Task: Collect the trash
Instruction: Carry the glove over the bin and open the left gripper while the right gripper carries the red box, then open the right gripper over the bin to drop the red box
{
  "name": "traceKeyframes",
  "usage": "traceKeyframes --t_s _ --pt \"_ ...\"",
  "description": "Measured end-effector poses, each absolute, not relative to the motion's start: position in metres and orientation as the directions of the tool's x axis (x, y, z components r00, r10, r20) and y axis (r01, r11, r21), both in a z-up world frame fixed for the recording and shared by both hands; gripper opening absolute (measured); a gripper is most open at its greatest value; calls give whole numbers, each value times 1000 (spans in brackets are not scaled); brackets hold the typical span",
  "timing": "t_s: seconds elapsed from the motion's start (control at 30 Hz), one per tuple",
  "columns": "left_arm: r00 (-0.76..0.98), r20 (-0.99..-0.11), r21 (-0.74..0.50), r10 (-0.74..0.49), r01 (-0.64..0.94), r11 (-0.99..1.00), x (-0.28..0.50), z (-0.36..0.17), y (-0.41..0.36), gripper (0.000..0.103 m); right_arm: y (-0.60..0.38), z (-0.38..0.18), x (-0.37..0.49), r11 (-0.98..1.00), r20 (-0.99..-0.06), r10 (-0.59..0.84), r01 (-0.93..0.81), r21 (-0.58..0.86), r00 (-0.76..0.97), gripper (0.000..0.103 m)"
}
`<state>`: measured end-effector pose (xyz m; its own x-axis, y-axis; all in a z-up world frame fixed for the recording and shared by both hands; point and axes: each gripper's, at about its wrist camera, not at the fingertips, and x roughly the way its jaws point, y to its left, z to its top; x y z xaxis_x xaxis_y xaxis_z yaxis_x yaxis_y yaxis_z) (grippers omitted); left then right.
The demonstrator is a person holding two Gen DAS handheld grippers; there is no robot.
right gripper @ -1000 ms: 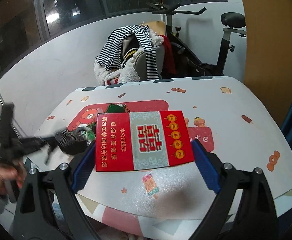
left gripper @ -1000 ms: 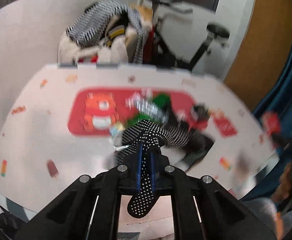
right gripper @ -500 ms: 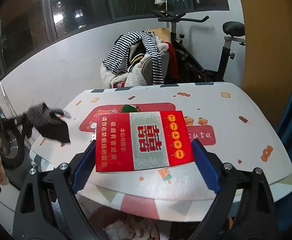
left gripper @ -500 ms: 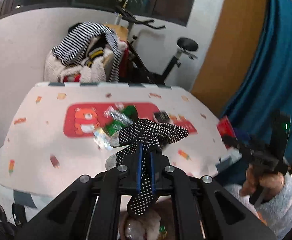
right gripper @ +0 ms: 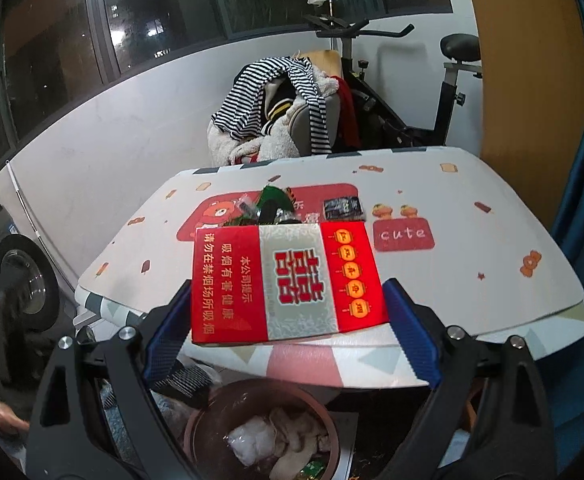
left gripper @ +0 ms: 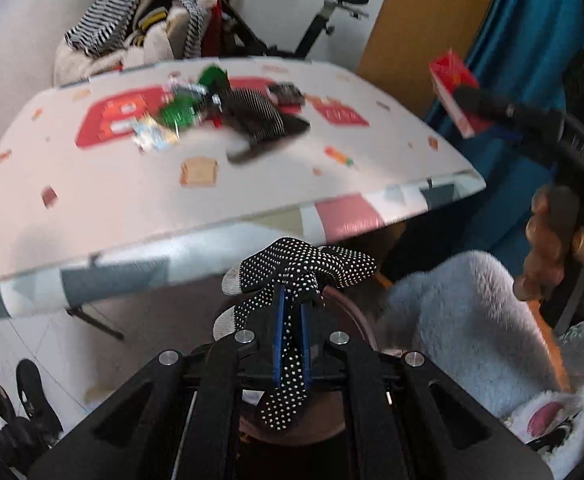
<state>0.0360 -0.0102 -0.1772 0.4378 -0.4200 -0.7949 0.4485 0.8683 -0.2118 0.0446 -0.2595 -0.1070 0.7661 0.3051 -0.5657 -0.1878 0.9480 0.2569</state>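
Note:
My left gripper (left gripper: 290,300) is shut on a black sock with white dots (left gripper: 298,272). It holds the sock below the table edge, above the brown trash bin (left gripper: 352,320). My right gripper (right gripper: 287,308) is shut on a red and silver cigarette carton (right gripper: 287,284), held off the table's front edge above the brown trash bin (right gripper: 263,432), which holds crumpled white trash. The carton also shows in the left wrist view (left gripper: 454,88) at the upper right. More trash lies on the table: green wrappers (left gripper: 179,112), a striped sock (left gripper: 257,114) and a dark packet (right gripper: 342,208).
The patterned white table (left gripper: 91,184) stands over the bin. A chair piled with striped clothes (right gripper: 275,108) and an exercise bike (right gripper: 412,92) stand behind it. A blue curtain (left gripper: 532,20) hangs at the right. A washing machine (right gripper: 11,272) is at the left. Shoes (left gripper: 31,392) lie on the floor.
My left gripper has dropped with the dotted sock from above the table to below its front edge, over the bin. My right gripper has drawn back with the carton, and the bin is now below it.

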Motion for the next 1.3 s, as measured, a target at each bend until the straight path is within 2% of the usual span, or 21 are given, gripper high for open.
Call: traceKeyframes --t_s 0.13,0.17,0.2,0.23,0.27,0.4,0.5,0.7,1.0,1.13,1.3 --pt "404 -810 -230 -425 447 865 35 -189 -16 10 -257 -112 42 948 -578 308 -188 259 756 90" --pt "394 -815 -235 -426 447 863 36 -191 -17 16 -257 -114 42 947 -581 308 -187 260 754 90" --pt "386 -819 -237 -425 447 863 36 -192 -18 32 -258 -114 42 947 -582 309 -186 261 752 90" --pt "388 -823 -229 -416 444 866 36 -194 -19 43 -258 -115 41 946 -583 310 -185 265 751 90" --pt "394 -822 -223 -411 442 869 35 -194 -19 61 -258 -117 41 945 -585 312 -184 270 749 90" --pt "418 -803 -246 -425 417 875 36 -191 -13 77 -258 -120 39 945 -592 312 -181 271 743 90" --pt "459 -781 -260 -424 377 889 36 -185 -5 82 -258 -125 37 946 -600 312 -181 271 736 90" --pt "549 -739 -265 -390 296 918 32 -172 14 84 -253 -142 33 946 -634 315 -181 268 707 90" --pt "732 -643 -176 -226 146 973 6 -159 44 89 -217 -188 18 940 -689 341 -224 257 639 90" --pt "782 -607 -174 -139 40 984 -9 -152 61 92 -197 -208 13 931 -725 361 -263 252 587 90" --pt "790 -609 -145 -73 -21 989 -11 -152 73 92 -178 -219 9 923 -752 363 -321 212 550 90"
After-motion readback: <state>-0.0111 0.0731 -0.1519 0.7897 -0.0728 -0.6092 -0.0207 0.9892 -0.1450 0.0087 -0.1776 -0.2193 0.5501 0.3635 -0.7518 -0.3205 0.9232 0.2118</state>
